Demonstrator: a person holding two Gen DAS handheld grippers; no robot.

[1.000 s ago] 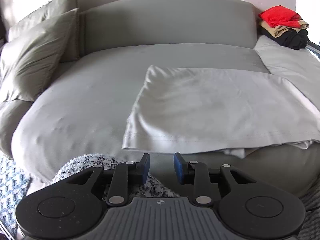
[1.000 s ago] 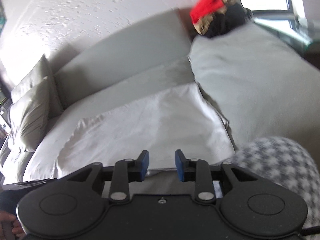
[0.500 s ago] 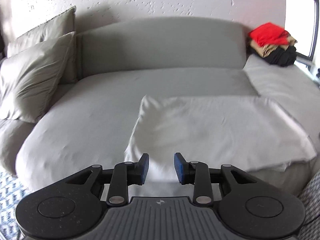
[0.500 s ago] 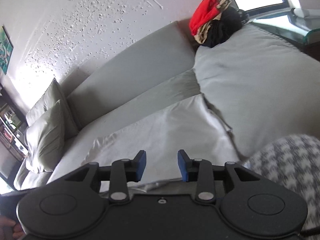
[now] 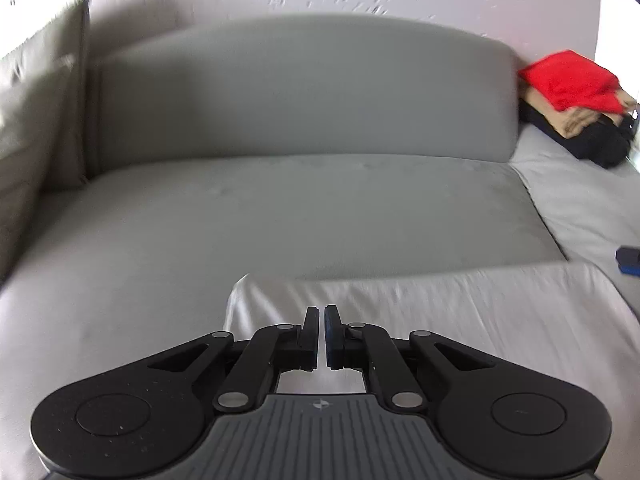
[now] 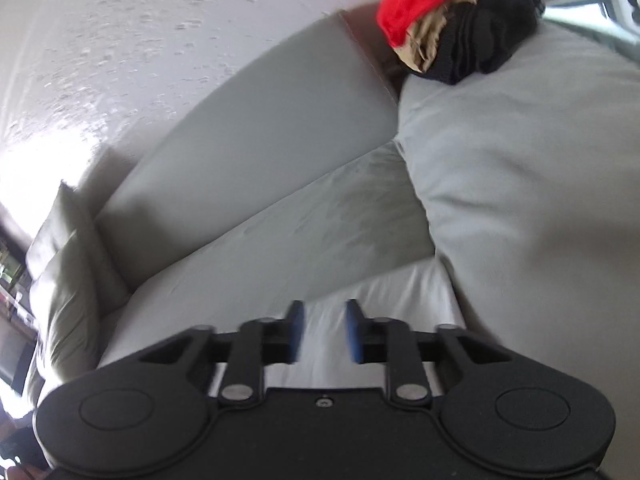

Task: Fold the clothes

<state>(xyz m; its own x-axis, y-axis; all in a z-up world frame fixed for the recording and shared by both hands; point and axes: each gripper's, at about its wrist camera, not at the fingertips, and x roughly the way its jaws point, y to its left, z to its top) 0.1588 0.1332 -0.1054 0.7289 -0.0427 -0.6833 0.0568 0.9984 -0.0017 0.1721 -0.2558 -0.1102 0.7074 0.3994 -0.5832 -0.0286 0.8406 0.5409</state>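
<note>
1. Across the middle of both views sits the big grey sofa [image 5: 304, 208], taking up most of the frame, with pillows [image 6: 68, 276] at the left edge.
2. Along the bottom right of the left wrist view lies the white garment [image 5: 460, 312], spread flat on the seat, already looking folded at least once into a wide rectangle. I'd say more folds are left.
3. Up in the upper right corner there's a small pile of clothes [image 5: 576, 100], red on top of tan and black, looking done and set aside.
4. The left gripper [image 5: 322, 332] is pressed together low in its frame, right over the garment's left end; can't tell if cloth is actually pinched.
5. The right gripper [image 6: 322, 330] is closing over the garment's right end, with a gap between the pads, nothing clearly caught yet.
</note>
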